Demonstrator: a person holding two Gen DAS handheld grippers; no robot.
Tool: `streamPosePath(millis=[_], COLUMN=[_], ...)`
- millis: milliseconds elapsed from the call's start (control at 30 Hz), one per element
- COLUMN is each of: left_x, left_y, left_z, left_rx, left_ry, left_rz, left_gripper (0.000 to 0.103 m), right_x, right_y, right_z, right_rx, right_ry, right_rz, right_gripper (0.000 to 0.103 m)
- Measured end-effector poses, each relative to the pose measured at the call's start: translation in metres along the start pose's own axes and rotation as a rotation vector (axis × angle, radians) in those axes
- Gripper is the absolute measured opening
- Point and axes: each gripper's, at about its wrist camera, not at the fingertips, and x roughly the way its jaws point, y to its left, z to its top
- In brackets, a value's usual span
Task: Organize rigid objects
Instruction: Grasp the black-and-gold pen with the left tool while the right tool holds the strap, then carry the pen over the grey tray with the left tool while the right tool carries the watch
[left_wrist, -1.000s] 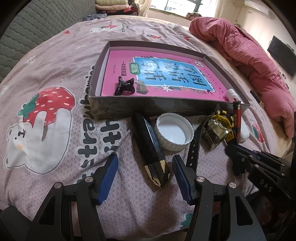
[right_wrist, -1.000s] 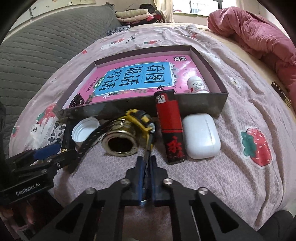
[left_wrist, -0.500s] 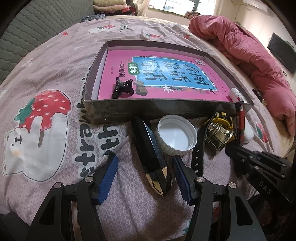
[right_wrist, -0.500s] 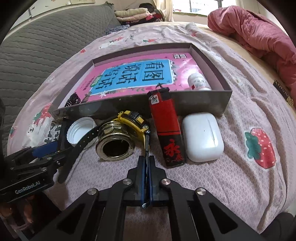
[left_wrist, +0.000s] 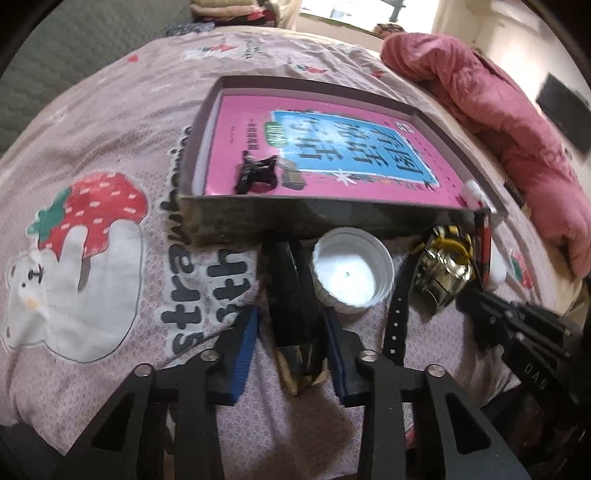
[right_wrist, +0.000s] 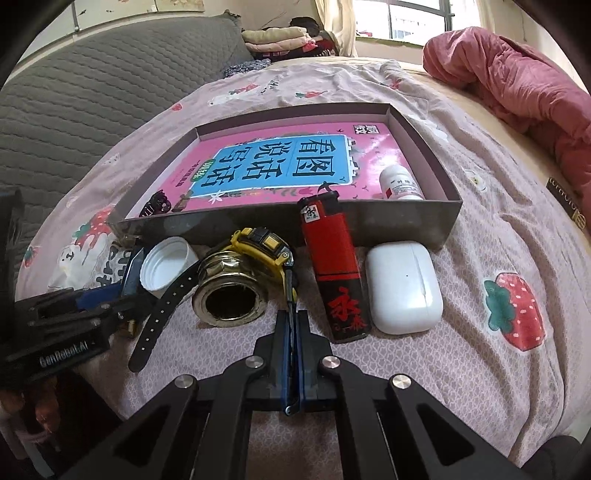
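A long dark faceted block with a chipped pale tip lies on the bedsheet and points at the box's front wall. My left gripper straddles its near end. The jaws are closing, and a thin strip of sheet still shows beside the left blue pad. My right gripper is shut on the thin strap end of a yellow and black watch, which leans on a brass fitting. A white cap lies just right of the block.
A shallow cardboard box holds a pink book, a black claw clip and a white pill bottle. A red lighter leans on the box's front wall, with a white earbud case beside it. A red quilt is piled at the far right.
The left gripper's jaws have narrowed around the dark block, and the gripper has edged forward along it. The right gripper has stayed shut on the strap.
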Motion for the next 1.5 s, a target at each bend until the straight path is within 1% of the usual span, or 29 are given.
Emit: streamPosePath(millis=[67, 133, 333, 567, 767, 900, 1000, 1500], left_x=[0.001, 0.002, 0.001, -0.006, -0.019, -0.030, -0.031, -0.040], left_y=[0.006, 0.011, 0.004, 0.009, 0.007, -0.006, -0.012, -0.010], left_z=[0.002, 0.002, 0.001, 0.002, -0.001, -0.005, -0.008, -0.009], left_rx=[-0.031, -0.056, -0.012, -0.036, -0.011, 0.058, 0.081, 0.068], left_ry=[0.002, 0.006, -0.011, -0.025, -0.056, -0.093, -0.093, -0.124], left_rz=[-0.011, -0.033, -0.009, -0.053, -0.064, -0.044, -0.036, -0.015], left_gripper=[0.024, 0.024, 0.023, 0.022, 0.022, 0.022, 0.022, 0.022], right_x=[-0.001, -0.003, -0.009, -0.015, -0.020, -0.027, -0.031, -0.045], right_y=[0.000, 0.001, 0.002, 0.000, -0.001, -0.005, -0.006, -0.009], right_z=[0.000, 0.000, 0.001, 0.003, 0.002, 0.003, 0.003, 0.004], right_rx=[-0.002, -0.007, -0.020, -0.015, -0.011, 0.004, 0.007, 0.019], right_ry=[-0.004, -0.009, -0.034, -0.051, -0.057, -0.073, -0.083, -0.106], right_rz=[0.000, -0.004, -0.007, -0.003, 0.010, 0.020, 0.024, 0.047], right_gripper=[0.003, 0.003, 0.003, 0.003, 0.003, 0.003, 0.003, 0.003])
